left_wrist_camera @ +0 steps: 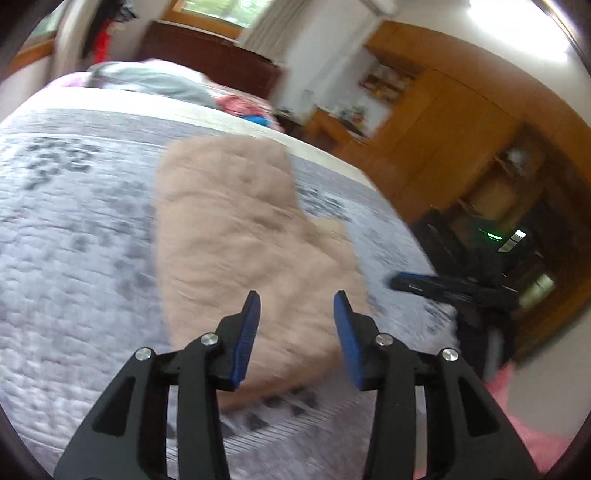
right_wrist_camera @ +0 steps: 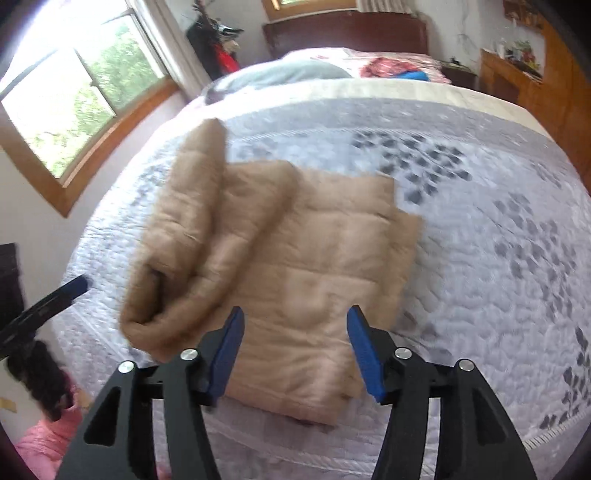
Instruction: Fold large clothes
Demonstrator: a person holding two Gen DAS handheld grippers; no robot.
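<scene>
A tan quilted jacket (right_wrist_camera: 295, 258) lies folded on the grey patterned bedspread (right_wrist_camera: 480, 240), with a rolled sleeve part along its left side. It also shows in the left wrist view (left_wrist_camera: 236, 240). My left gripper (left_wrist_camera: 297, 301) is open and empty, held just above the jacket's near end. My right gripper (right_wrist_camera: 295, 317) is open and empty, above the jacket's near edge. The right gripper also shows at the right of the left wrist view (left_wrist_camera: 443, 288). The left gripper's tip shows at the left of the right wrist view (right_wrist_camera: 70, 288).
Pillows and bright clothes (right_wrist_camera: 399, 68) lie at the bed's head by a dark headboard (right_wrist_camera: 347, 31). A window (right_wrist_camera: 74, 92) is on the left wall. Wooden cabinets (left_wrist_camera: 461, 122) stand to the right. Pink fabric (right_wrist_camera: 48, 439) shows at the bed's near edge.
</scene>
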